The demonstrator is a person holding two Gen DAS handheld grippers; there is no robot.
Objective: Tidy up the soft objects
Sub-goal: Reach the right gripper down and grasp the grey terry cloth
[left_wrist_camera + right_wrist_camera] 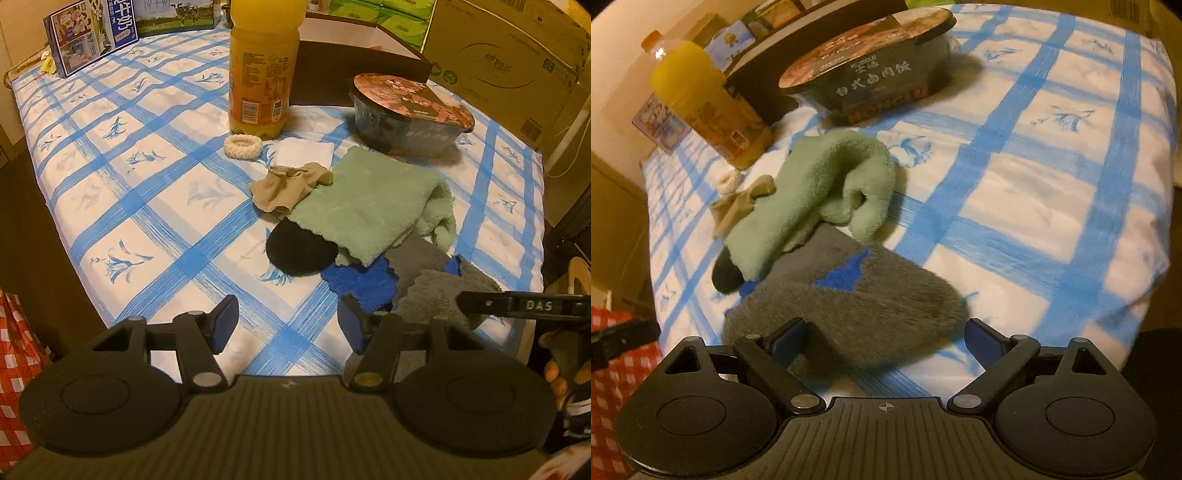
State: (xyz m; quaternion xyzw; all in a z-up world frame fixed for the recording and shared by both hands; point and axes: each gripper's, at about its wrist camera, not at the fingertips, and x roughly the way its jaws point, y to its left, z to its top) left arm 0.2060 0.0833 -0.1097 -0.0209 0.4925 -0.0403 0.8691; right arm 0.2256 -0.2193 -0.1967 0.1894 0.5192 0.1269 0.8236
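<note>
Both grippers, left gripper (288, 323) and right gripper (886, 339), hang with jaws apart, empty, above a jumbled pile: fluffy grey cloth (849, 310), mint-green plush towel (369, 203), on the blue-checked tablecloth (147, 221). Sorting looks barely begun.

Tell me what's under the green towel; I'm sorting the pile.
Under the green towel: a black round pad, a beige sock, blue cloth and grey cloth poke out. Anything fully covered can't be seen.

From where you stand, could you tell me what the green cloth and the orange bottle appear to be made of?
Green cloth: likely microfibre or fleece, matte; its nap looks fuzzy and its folds fall soft. Orange bottle: seemingly clear glossy plastic with a printed label; the liquid shows through.
</note>
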